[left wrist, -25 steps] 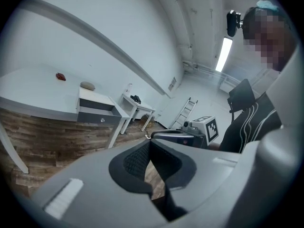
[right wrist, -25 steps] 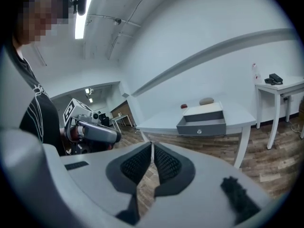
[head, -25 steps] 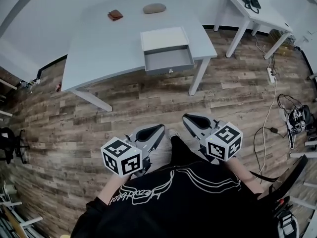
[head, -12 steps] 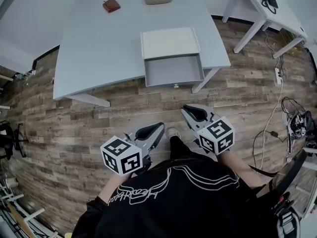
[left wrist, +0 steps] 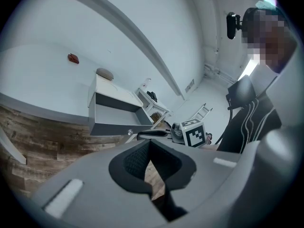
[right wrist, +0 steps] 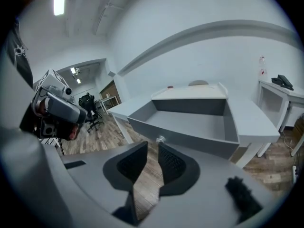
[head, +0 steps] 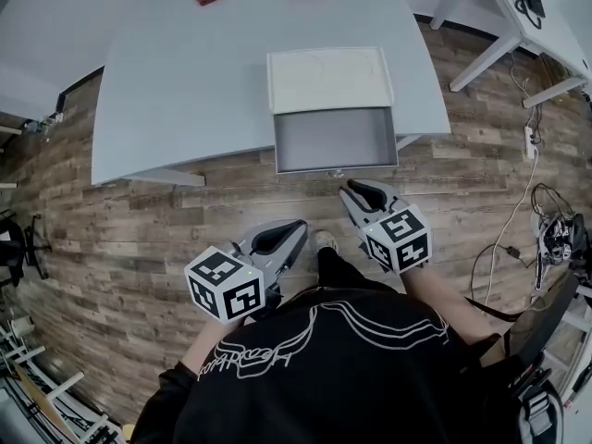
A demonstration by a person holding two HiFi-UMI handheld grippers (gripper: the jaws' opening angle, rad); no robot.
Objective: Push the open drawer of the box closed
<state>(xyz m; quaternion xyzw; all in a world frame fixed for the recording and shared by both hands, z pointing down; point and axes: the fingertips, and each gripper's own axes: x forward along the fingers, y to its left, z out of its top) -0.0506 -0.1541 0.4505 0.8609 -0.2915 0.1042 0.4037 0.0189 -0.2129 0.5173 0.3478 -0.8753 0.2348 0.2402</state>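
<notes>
Grey drawer (head: 335,139) open, bare inside | left tongs (left wrist: 150,144) pressed together | right tongs (right wrist: 153,147) slightly parted

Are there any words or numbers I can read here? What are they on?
No words or numbers can be read.
Shirt: white scrawly print, too curly and blurred to read.
Left cube and right cube: black-and-white square patterns only, no letters.

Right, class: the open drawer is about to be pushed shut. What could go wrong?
Nothing braces the box on the table, the left tongs far off, so a push may slide it rather than close the drawer. The right tongs face the small knob and might glance off it.
</notes>
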